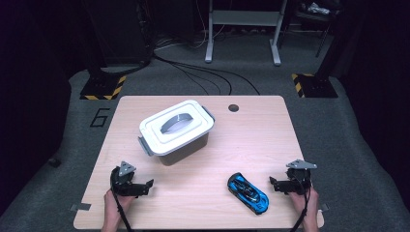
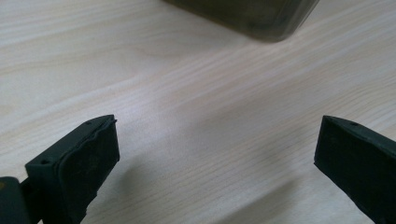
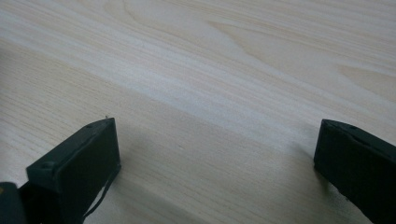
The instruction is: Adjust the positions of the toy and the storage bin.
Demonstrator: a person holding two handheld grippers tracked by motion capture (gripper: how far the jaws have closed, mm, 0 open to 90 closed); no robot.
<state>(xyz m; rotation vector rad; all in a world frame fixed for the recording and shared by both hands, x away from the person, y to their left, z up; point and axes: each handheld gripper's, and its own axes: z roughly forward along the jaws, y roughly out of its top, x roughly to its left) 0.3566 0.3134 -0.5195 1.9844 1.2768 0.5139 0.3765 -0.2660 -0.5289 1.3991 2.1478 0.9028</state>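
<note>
A grey storage box with a white lid and grey handle [image 1: 176,130] stands on the light wood table [image 1: 251,140], left of centre; its dark lower corner [image 2: 252,16] shows at the top of the left gripper view. A blue toy car [image 1: 248,192] lies near the front right. My left gripper [image 1: 147,186] rests at the front left, jaws wide apart over bare wood [image 2: 215,154]. My right gripper [image 1: 273,183] sits just right of the car, open as well, with bare wood between its jaws [image 3: 215,158].
A round cable hole [image 1: 233,108] is set near the table's far edge. Beyond the table lie floor cables [image 1: 203,72], a white stand frame [image 1: 241,29] and two hazard-striped stand bases [image 1: 102,88].
</note>
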